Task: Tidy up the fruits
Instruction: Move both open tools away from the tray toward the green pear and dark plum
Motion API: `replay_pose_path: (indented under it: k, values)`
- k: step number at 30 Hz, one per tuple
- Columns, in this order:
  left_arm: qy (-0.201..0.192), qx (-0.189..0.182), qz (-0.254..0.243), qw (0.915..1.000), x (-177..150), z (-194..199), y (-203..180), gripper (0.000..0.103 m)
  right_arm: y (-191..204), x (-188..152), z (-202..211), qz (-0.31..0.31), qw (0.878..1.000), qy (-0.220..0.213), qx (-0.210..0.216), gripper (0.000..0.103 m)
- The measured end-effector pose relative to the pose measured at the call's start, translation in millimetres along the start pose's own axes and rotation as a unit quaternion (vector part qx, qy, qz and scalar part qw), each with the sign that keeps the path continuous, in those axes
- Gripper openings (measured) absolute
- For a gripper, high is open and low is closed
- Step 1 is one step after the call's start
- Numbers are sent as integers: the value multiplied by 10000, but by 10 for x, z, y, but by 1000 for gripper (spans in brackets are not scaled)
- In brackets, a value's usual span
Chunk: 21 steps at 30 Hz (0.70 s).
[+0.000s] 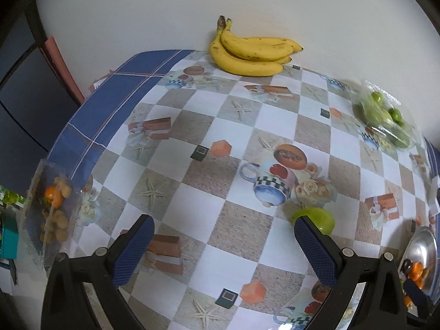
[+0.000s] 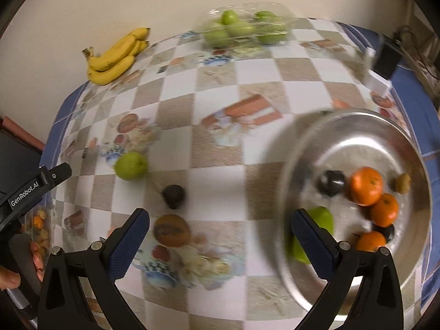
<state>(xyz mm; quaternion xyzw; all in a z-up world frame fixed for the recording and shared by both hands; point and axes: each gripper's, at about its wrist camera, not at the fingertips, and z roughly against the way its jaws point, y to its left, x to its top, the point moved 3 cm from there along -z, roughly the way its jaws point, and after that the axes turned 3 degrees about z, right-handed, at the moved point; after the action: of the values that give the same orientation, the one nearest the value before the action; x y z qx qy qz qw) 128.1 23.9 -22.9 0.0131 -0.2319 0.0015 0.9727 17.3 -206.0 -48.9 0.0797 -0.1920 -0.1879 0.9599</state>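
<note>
While both grippers hover over the checkered worktop, neither holds anything: left gripper jaws spread wide, right gripper jaws spread wide too. Bananas lie at the far edge against the wall. Bag of green fruit sits far right of them. One loose green fruit rests mid-worktop on the left, just beyond the left gripper's right finger. Small dark fruit lies near it, closer in. Round metal tray on the near right holds three oranges, two dark fruits, a green fruit and a small brownish one. Clear pack of small fruit stands at the left edge. Right view is motion-blurred.
</note>
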Motion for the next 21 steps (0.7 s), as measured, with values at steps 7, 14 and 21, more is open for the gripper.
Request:
replay_pose_path:
  k: [7,14,21]
  values:
    - [-47,-150,90,9998,68,-18,123,103,337,71,-114,281,9995,46,167,103]
    - [122,-240,87,9996,67,-144,139,103,574,140,-289,513,9984,173,187,103]
    - [417,-381,14,9984,8,-345,35,103,600,127,-498,568,9975,420,98,103]
